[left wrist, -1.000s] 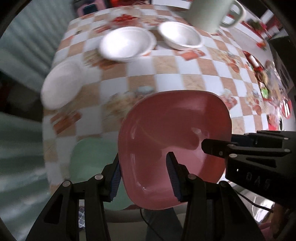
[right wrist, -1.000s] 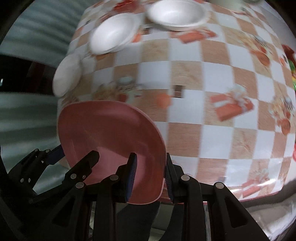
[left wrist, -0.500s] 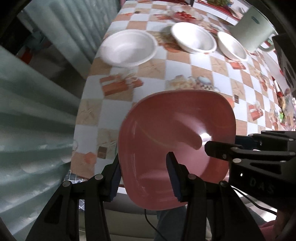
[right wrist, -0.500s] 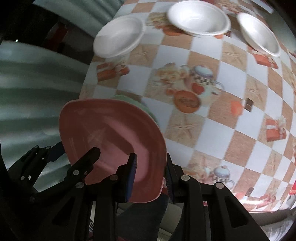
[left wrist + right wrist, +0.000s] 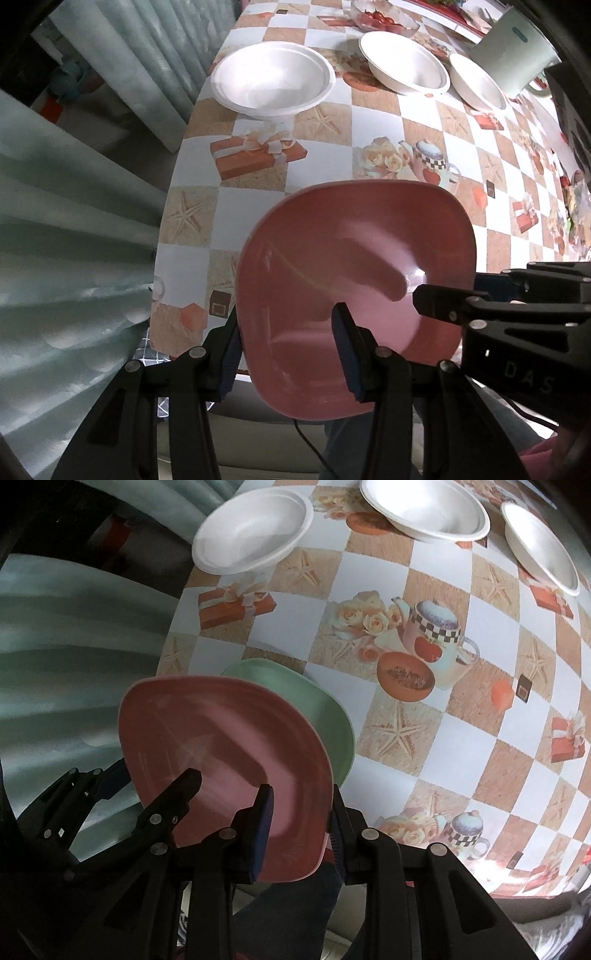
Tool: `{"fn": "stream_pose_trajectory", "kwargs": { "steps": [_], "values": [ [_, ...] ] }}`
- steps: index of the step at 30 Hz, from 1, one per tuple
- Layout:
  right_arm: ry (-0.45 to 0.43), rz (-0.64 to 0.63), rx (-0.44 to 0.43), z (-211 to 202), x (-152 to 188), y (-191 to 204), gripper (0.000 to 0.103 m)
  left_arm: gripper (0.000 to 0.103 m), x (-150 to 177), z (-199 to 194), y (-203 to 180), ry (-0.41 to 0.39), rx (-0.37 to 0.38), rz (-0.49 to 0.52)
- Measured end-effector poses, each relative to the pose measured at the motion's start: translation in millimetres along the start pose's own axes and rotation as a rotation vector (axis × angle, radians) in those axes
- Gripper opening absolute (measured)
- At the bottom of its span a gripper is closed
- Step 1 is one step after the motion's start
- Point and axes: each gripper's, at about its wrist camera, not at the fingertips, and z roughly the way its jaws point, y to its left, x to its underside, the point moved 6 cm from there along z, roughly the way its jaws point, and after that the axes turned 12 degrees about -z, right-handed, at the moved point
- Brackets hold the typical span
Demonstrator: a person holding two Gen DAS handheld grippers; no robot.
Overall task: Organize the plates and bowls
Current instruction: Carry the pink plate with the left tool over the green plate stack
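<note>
Both grippers clamp the pink plate point(image 5: 354, 258): left gripper point(image 5: 288, 347) jaws close on its near rim, right gripper point(image 5: 299, 830) jaws on its right edge. The plate hangs tilted above a green plate point(image 5: 325, 716) at the desk point(image 5: 376, 125) corner. Three white bowls point(image 5: 273, 79) sit empty farther back

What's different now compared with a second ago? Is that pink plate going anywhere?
Both grippers carried the pink plate sideways along the table edge; it now hangs over the green plate, which sat to its left a second ago. Nothing was let go: left gripper and right gripper stay clamped on its rim. The white bowls stayed put.
</note>
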Motion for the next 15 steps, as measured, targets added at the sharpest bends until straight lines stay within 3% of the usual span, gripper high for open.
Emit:
{"fn": "stream_pose_trajectory", "kwargs": {
  "steps": [13, 15],
  "values": [
    [0.015, 0.054, -0.001, 17, -1, -3, 0.032, 0.05, -2, 20, -2, 0.017, 0.005, 0.039],
    [0.014, 0.054, -0.013, 18, -1, -3, 0.032, 0.059, -2, 20, -1, 0.015, 0.015, 0.031]
  ]
}}
